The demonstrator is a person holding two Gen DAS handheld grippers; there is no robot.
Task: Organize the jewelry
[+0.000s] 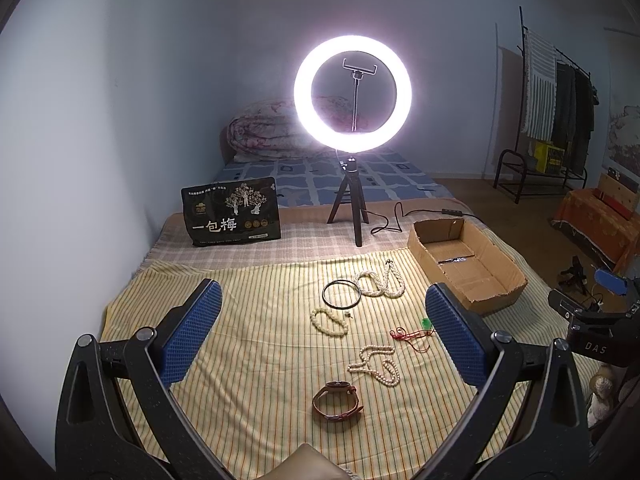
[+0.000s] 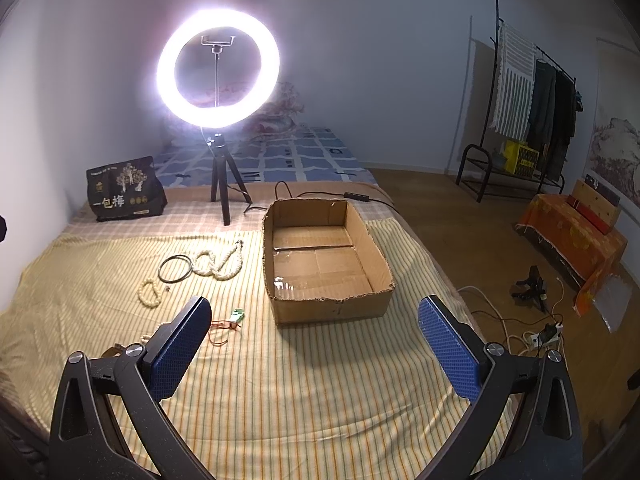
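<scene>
Both claws hung spread wide above the striped sheet on the bed, each with nothing between its blue pads.

In the left wrist view, the left claw framed most of the jewelry in the middle of the frame. A brown-strapped watch lay lowest, buckled into a loop standing on its edge, its long axis running left to right. Just above it, a slim pearl necklace trailed diagonally toward the lower right. A red cord with a green pendant stretched roughly sideways near the right pad, pendant at its upper right end. A cream bead bracelet lay left of centre, a black ring above it, and touching that, a thick twisted pearl rope looped up toward the ring light.

The right wrist view, where the right claw sat, showed the open cardboard box in full at centre, its long axis running away from the camera, holding no jewelry. There the watch was almost hidden behind the left pad, and the slim necklace could barely be seen. The left view caught only the box's slanted side at the right.
</scene>
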